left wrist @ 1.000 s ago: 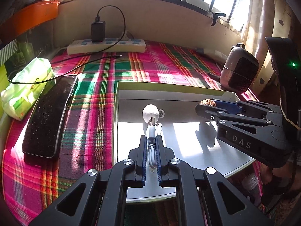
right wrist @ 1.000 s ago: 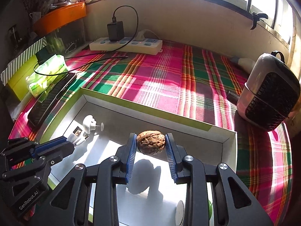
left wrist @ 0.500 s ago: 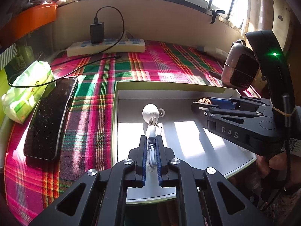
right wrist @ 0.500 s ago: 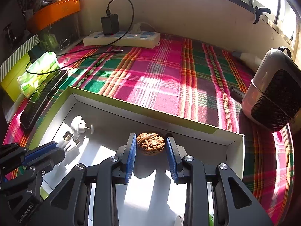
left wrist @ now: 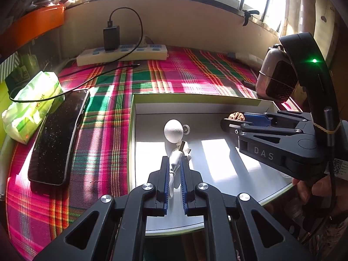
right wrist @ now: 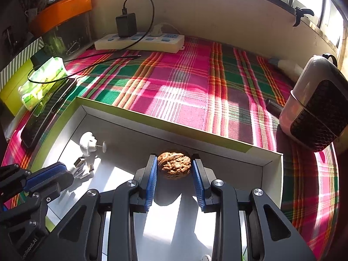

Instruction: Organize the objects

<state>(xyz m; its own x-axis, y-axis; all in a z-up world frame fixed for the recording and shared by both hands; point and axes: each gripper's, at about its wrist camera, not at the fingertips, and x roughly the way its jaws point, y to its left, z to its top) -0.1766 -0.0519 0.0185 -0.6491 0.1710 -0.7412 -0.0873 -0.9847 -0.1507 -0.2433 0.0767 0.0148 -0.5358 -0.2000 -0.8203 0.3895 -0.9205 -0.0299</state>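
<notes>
Sunlight falls across a shallow white box (right wrist: 269, 165) set on the plaid-covered bench (right wrist: 184, 91). Inside it, the left tool (left wrist: 174, 165) is clamped on a folded white USB cable (left wrist: 175, 161), whose metal plug ends stick out past the blue pads (left wrist: 166, 174). Just beyond the cable lies a small white rounded object (left wrist: 173, 130) with a thin pin. The right tool (right wrist: 174, 167) is closed on a walnut (right wrist: 174, 165) low over the box floor near the far wall; whether the nut touches the floor is unclear. Outside the box, a black phone (left wrist: 56, 137) lies beside a green tissue pack (left wrist: 32, 100), a power strip (right wrist: 139, 41) sits by the wall, and a small heater (right wrist: 317, 106) stands at the right.
</notes>
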